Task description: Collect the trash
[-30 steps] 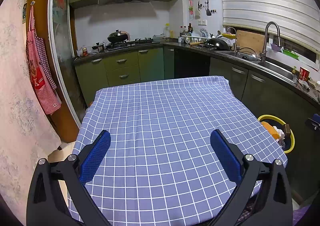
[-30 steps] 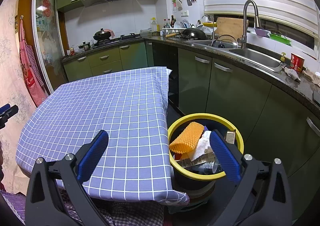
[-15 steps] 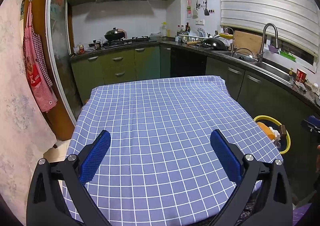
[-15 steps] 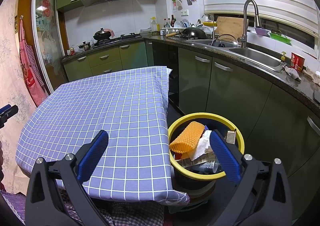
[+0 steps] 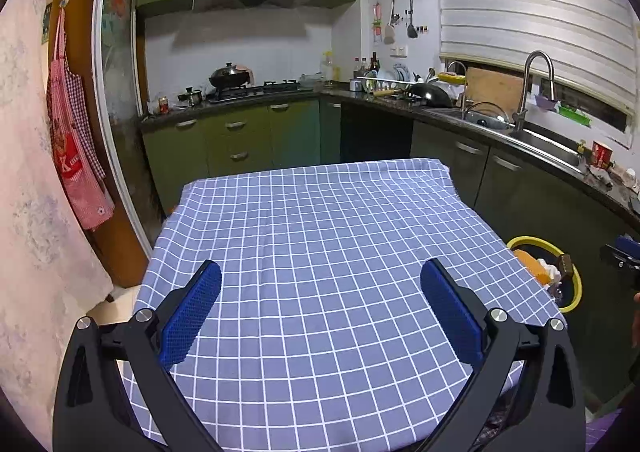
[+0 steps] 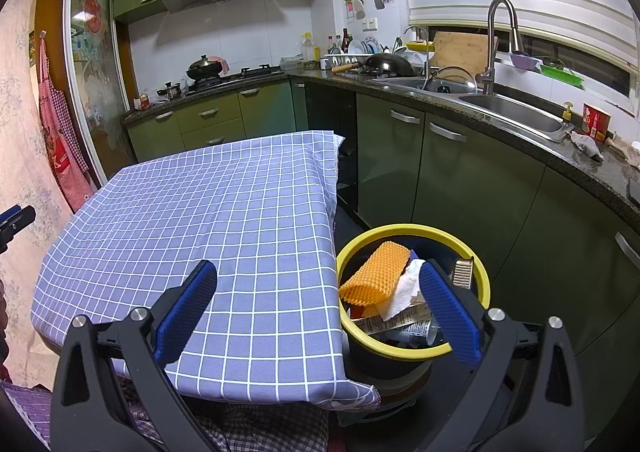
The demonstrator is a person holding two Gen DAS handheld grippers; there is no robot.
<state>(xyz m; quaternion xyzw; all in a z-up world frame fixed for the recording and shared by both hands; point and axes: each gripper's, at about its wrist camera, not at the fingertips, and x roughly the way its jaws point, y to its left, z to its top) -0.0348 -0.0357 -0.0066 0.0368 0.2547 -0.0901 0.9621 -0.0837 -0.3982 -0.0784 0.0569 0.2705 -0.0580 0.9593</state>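
Left wrist view: left gripper [image 5: 320,304] hangs over the near half of the desk [image 5: 320,236], fingers [image 5: 190,314] spread wide, nothing between them; pads are blue with a fine dimpled grip texture on matte black angular arms with silver pivot bolts. Desk is covered by a thin blue-grey cloth with a white grid print, lying mostly flat with soft creases toward the far edge, corners draped over. Trash bin [image 5: 576,284] sits on the floor just off the desk's right edge: round, dark body, glossy yellow rim, only partly visible past the cloth. Right wrist view: right gripper [image 6: 318,304] hovers above the desk's near right corner, fingers [image 6: 450,312] equally wide apart and empty; one finger over the cloth, the other over the bin mouth. Trash bin [image 6: 480,272] is full near the rim: orange honeycomb-textured mat [image 6: 374,272] rolled into a loose tube on top, crumpled white paper tissue [image 6: 406,288] beside it, a flat printed wrapper [image 6: 394,322] and a squeezed tube [image 6: 418,332] below, a ribbed-edge tan piece [image 6: 462,272] against the far rim, identity unclear. Beyond the desk: green glossy cabinets, dark speckled stone worktop, stainless sink [image 6: 512,112] with gooseneck faucet. Red checked fabric apron [image 5: 74,140] hangs on the wall left of the desk.
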